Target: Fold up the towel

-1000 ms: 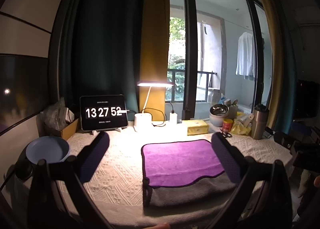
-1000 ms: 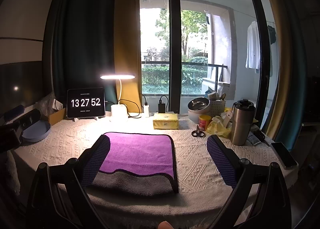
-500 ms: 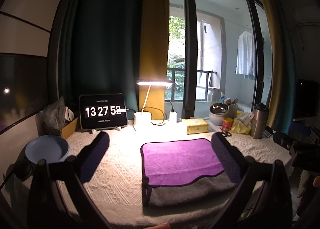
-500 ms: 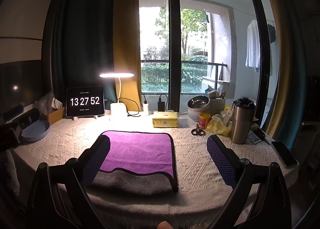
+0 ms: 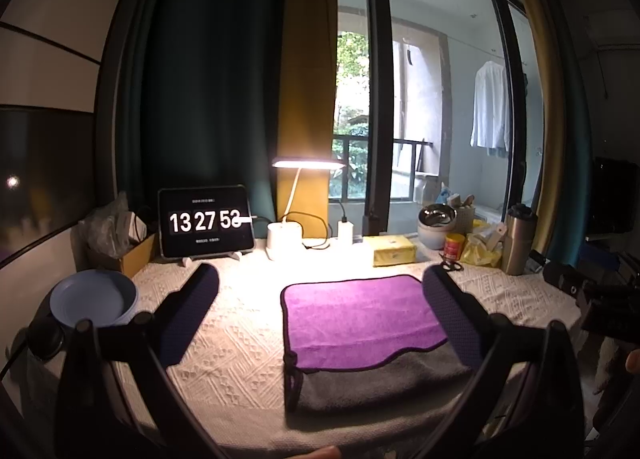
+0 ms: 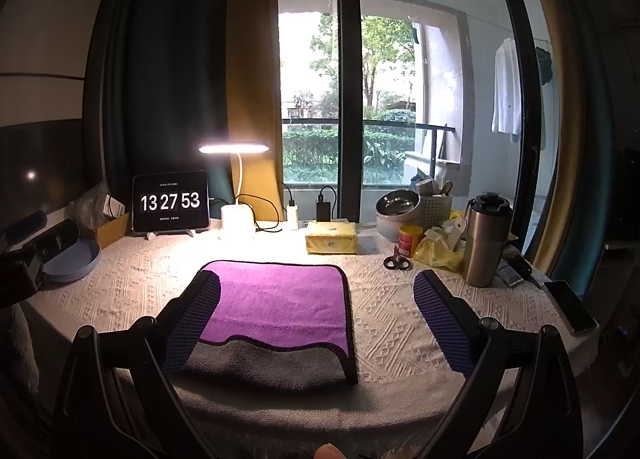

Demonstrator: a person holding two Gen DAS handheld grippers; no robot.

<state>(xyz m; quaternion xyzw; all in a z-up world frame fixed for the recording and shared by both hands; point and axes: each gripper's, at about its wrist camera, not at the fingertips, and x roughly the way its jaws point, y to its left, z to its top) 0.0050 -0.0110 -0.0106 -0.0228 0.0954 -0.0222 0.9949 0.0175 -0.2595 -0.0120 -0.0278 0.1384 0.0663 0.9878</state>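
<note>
Both fingers wide apart, holding nothing

Home: balcony shirt, curtains, desk lamp.

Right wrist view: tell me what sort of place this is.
Probably a room at home, at a table by a balcony window. A shirt hangs outside to dry, and a desk lamp and bowls sit beyond the towel.

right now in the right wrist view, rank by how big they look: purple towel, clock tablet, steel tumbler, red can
1. purple towel, clearly largest
2. clock tablet and steel tumbler: look about alike in area; the tablet stands farther back, so not ranked
3. red can, smallest
</note>
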